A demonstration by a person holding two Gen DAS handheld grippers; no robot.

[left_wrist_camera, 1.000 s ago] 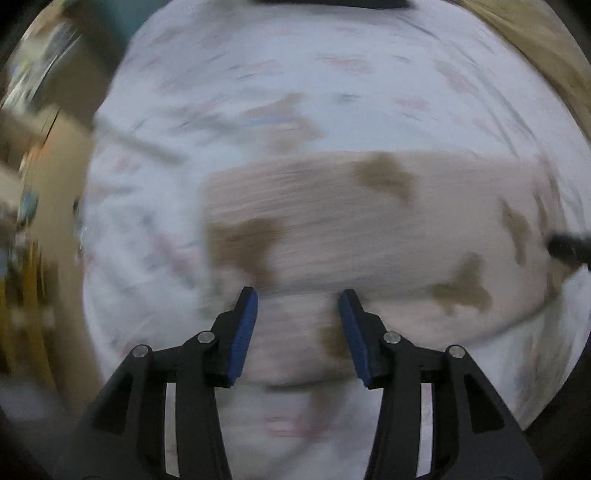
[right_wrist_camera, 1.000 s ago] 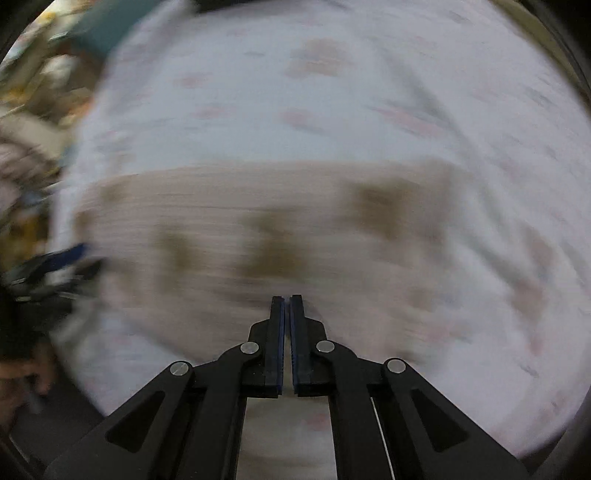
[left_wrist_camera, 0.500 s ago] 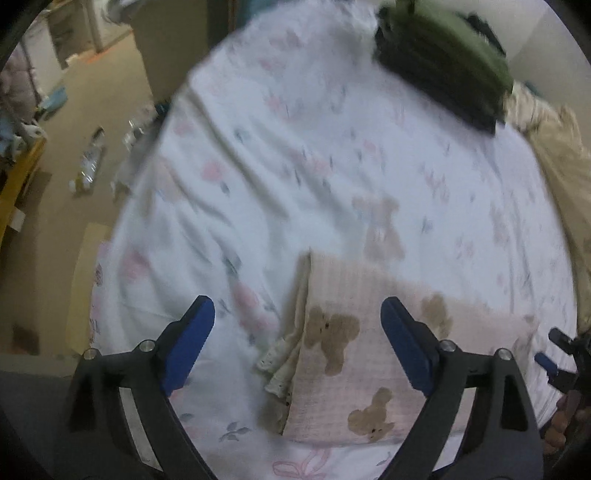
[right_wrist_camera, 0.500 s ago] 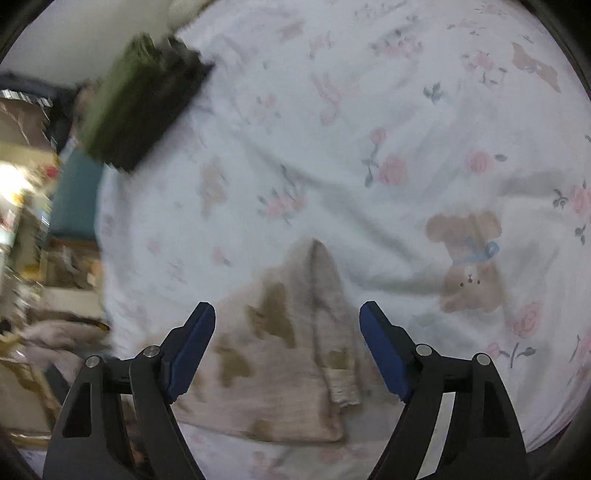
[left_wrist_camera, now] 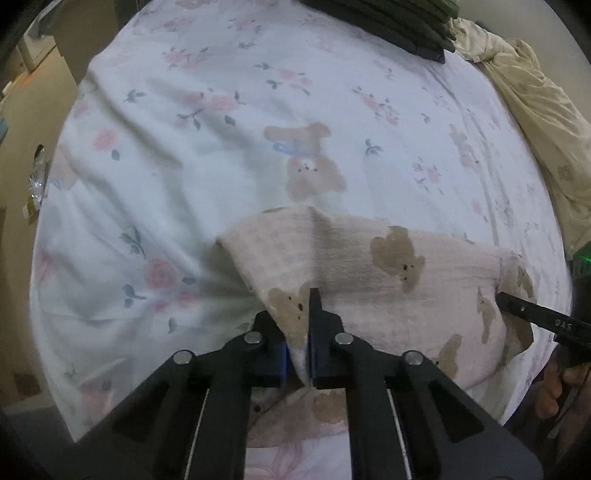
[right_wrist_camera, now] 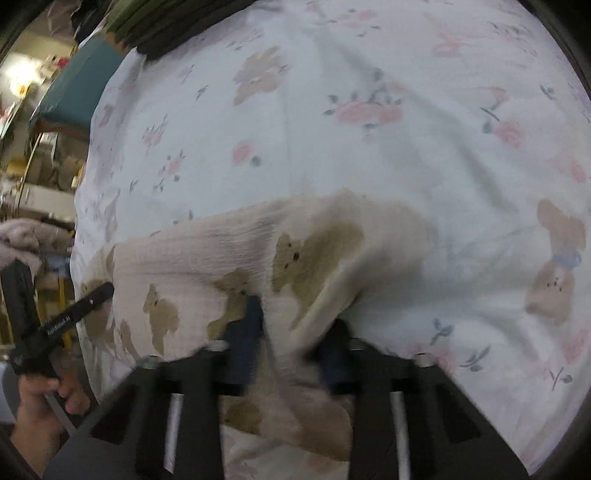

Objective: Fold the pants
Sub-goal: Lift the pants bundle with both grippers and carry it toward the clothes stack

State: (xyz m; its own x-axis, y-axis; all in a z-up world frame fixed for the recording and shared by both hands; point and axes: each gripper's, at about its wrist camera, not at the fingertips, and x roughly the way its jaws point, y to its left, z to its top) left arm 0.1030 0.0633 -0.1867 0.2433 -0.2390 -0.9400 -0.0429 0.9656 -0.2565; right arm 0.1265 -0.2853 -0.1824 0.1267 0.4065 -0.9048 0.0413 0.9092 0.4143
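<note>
Pink pants (left_wrist_camera: 369, 280) with brown bear prints lie folded in a long strip across the near part of the bed. My left gripper (left_wrist_camera: 295, 314) is shut on their left end, with a pinch of cloth between its blue pads. At the strip's far right end a finger (left_wrist_camera: 535, 317) of the right gripper shows, held by a hand (left_wrist_camera: 554, 387). In the right wrist view my right gripper (right_wrist_camera: 291, 325) is blurred and its jaws are closing, with a raised ridge of the pants (right_wrist_camera: 203, 258) bunched between them. The left gripper's finger (right_wrist_camera: 74, 314) touches the other end.
The bed sheet (left_wrist_camera: 221, 147) is white with pink flowers and bears. A stack of dark folded clothes (left_wrist_camera: 388, 22) lies at the far edge, and a beige blanket (left_wrist_camera: 535, 122) runs along the right. Floor (left_wrist_camera: 22, 147) drops away at the left. A teal stool (right_wrist_camera: 74, 85) stands beyond the bed.
Half a second ago both grippers hung wide open above the ends of the pants. Both have since come down and closed onto the cloth, which now rises in a ridge at each end.
</note>
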